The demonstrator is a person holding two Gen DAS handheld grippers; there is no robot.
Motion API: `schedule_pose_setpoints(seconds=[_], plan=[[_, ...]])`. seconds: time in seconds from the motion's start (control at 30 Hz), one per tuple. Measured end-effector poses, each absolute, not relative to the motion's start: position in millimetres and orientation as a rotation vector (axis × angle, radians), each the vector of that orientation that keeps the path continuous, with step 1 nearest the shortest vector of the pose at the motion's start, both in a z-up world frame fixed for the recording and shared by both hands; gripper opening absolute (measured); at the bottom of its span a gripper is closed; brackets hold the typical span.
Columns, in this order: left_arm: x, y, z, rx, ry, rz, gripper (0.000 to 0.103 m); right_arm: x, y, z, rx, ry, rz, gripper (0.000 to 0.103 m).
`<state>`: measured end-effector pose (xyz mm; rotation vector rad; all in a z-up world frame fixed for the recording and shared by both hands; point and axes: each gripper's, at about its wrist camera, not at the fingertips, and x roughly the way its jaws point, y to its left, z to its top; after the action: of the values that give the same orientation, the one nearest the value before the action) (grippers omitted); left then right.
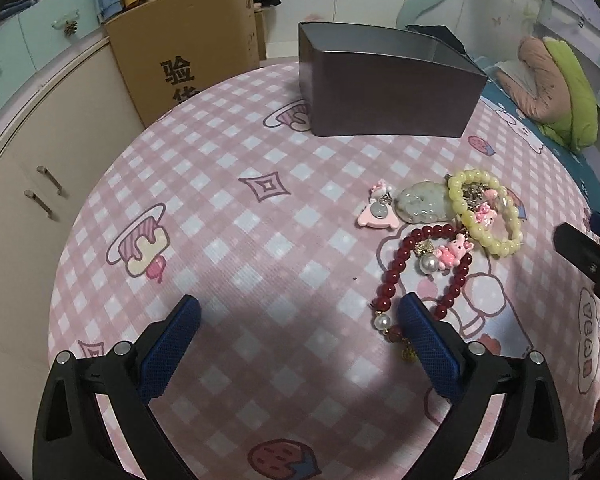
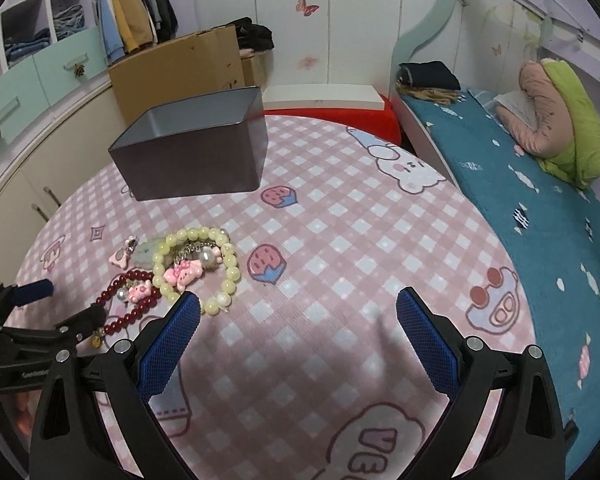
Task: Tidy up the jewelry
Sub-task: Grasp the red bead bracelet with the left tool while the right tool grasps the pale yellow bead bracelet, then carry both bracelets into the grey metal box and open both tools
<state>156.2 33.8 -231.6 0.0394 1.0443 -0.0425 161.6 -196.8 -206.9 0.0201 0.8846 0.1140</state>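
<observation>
Jewelry in left wrist view: red bracelet [image 1: 420,276], yellow bracelet [image 1: 485,213], jade piece [image 1: 418,203] and pink charm [image 1: 376,210] all lie loose in a cluster on the checked surface [image 1: 260,240]. Grey box [image 1: 384,84] stands beyond them, well apart; its inside is hidden from this side. Left hand-held gripper [image 1: 300,322] spread wide, holding nothing, right finger touching or just over the near end of the red bracelet; cannot tell which. Other gripper's tip enters at right edge.

Right wrist view: right hand-held gripper [image 2: 298,312] also wide, empty, over bare cloth just right of the cluster. Yellow bracelet [image 2: 198,268] lies nearest its left finger. Box [image 2: 192,148] open-topped, visible part of interior looks empty.

Judgement: nothing stowed yet; all four pieces left to move.
</observation>
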Motion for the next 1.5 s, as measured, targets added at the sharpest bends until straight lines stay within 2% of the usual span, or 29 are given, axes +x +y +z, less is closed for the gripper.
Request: schedule_pose_setpoints(seconds=[0.07, 0.13, 0.17, 0.23, 0.27, 0.33, 0.4, 0.47, 0.5, 0.53, 0.57, 0.63, 0.73, 0.8, 1.2, 1.3, 1.5], plan=[[152, 31, -229, 0.053, 1.023, -0.067, 0.083, 167, -194, -209, 0.014, 0.89, 0.117, 0.095], [147, 24, -226, 0.08, 1.003, -0.112, 0.063, 172, -191, -211, 0.004, 0.896, 0.126, 0.095], [145, 20, -224, 0.092, 0.998, -0.13, 0.058, 174, -189, -213, -0.002, 0.9, 0.128, 0.095], [143, 15, -223, 0.111, 0.988, -0.161, 0.042, 180, -185, -215, -0.019, 0.901, 0.129, 0.095], [142, 13, -223, 0.117, 0.984, -0.17, 0.038, 183, -183, -216, -0.025, 0.902, 0.13, 0.095], [141, 12, -223, 0.134, 0.96, -0.191, 0.017, 188, -179, -218, -0.033, 0.906, 0.138, 0.095], [142, 16, -224, 0.13, 0.956, -0.189, 0.01, 193, -176, -220, -0.04, 0.91, 0.147, 0.095], [144, 20, -223, 0.107, 0.958, -0.199, 0.01, 197, -174, -222, -0.043, 0.917, 0.154, 0.095], [142, 22, -223, 0.098, 0.957, -0.202, 0.01, 198, -172, -223, -0.045, 0.914, 0.162, 0.091], [142, 24, -223, 0.091, 0.955, -0.205, 0.01, 199, -171, -223, -0.049, 0.914, 0.165, 0.086], [142, 24, -223, 0.088, 0.952, -0.21, 0.01, 200, -170, -225, -0.054, 0.918, 0.168, 0.068], [141, 27, -222, 0.068, 0.952, -0.213, 0.01, 203, -169, -224, -0.035, 0.921, 0.194, 0.064], [140, 33, -220, 0.035, 0.947, -0.229, 0.009, 205, -167, -222, -0.04, 0.923, 0.207, 0.051], [138, 36, -214, 0.016, 0.934, -0.24, 0.009, 206, -167, -222, -0.013, 0.936, 0.241, 0.038], [134, 39, -203, -0.015, 0.902, -0.283, 0.009, 207, -168, -230, 0.09, 1.002, 0.356, 0.025], [132, 39, -202, -0.016, 0.903, -0.286, 0.009, 209, -168, -231, 0.119, 1.006, 0.385, 0.014], [132, 41, -198, -0.04, 0.897, -0.295, 0.009, 212, -163, -230, 0.109, 0.993, 0.386, 0.01]])
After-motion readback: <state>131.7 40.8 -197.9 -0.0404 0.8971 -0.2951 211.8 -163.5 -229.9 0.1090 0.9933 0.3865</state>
